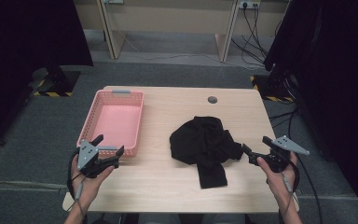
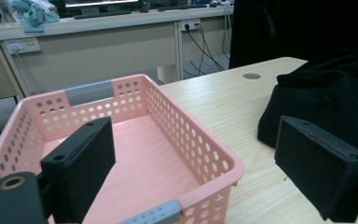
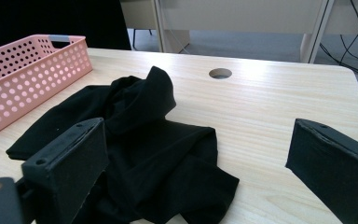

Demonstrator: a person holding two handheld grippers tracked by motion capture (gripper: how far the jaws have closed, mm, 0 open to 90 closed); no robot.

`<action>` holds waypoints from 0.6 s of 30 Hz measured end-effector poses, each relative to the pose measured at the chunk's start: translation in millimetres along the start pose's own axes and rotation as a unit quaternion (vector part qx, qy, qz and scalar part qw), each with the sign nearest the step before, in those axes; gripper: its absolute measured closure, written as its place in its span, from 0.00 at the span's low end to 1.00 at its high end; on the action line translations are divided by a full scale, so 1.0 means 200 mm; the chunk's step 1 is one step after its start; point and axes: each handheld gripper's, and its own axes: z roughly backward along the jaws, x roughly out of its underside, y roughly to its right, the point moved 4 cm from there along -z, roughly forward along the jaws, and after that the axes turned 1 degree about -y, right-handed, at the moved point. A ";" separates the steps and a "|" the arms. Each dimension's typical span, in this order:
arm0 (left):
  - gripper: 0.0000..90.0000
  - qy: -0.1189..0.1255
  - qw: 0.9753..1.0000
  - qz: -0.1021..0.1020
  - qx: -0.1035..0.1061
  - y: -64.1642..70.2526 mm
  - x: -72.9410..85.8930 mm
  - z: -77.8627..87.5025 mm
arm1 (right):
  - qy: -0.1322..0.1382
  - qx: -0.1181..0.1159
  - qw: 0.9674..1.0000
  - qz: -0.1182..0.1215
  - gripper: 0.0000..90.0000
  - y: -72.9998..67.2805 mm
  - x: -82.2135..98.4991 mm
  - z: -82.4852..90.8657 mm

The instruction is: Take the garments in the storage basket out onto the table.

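Note:
A crumpled black garment [image 1: 205, 144] lies in a heap on the middle right of the wooden table [image 1: 168, 186]. An empty pink perforated basket [image 1: 114, 119] stands at the table's left. My left gripper [image 1: 108, 149] hovers open at the basket's near end, jaws wide apart, nothing between them. In the left gripper view the basket [image 2: 135, 140] lies straight ahead and the garment [image 2: 331, 102] is to the right. My right gripper [image 1: 255, 147] is open just right of the garment, empty. In the right gripper view the garment [image 3: 140, 144] spreads between and beyond the jaws, with the basket [image 3: 28, 70] behind.
A round cable hole [image 1: 212, 99] sits near the table's far edge. Black curtains hang at both sides, with stand bases on the grey carpet. A long bench [image 1: 168, 18] with trailing cables runs behind the table.

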 end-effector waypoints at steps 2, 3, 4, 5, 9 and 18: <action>0.13 -0.002 1.000 -0.001 -0.001 -0.01 0.01 0.01 | 0.003 0.002 1.000 -0.002 0.05 0.01 0.00 0.01; 0.13 -0.003 1.000 0.000 -0.002 -0.01 0.01 0.02 | 0.004 0.002 1.000 -0.003 0.05 0.01 0.00 0.01; 0.13 -0.003 1.000 0.001 -0.004 -0.01 0.02 0.02 | 0.005 0.003 1.000 -0.003 0.05 0.01 0.00 0.02; 0.13 -0.003 1.000 0.002 -0.005 -0.02 0.02 0.03 | 0.006 0.005 1.000 -0.003 0.05 0.02 0.01 0.02; 0.13 -0.001 1.000 0.007 -0.010 -0.03 0.04 0.05 | 0.007 0.006 1.000 -0.006 0.05 0.03 0.02 0.03; 0.13 0.001 1.000 0.017 -0.019 -0.06 0.09 0.09 | 0.013 0.013 1.000 -0.012 0.05 0.06 0.04 0.06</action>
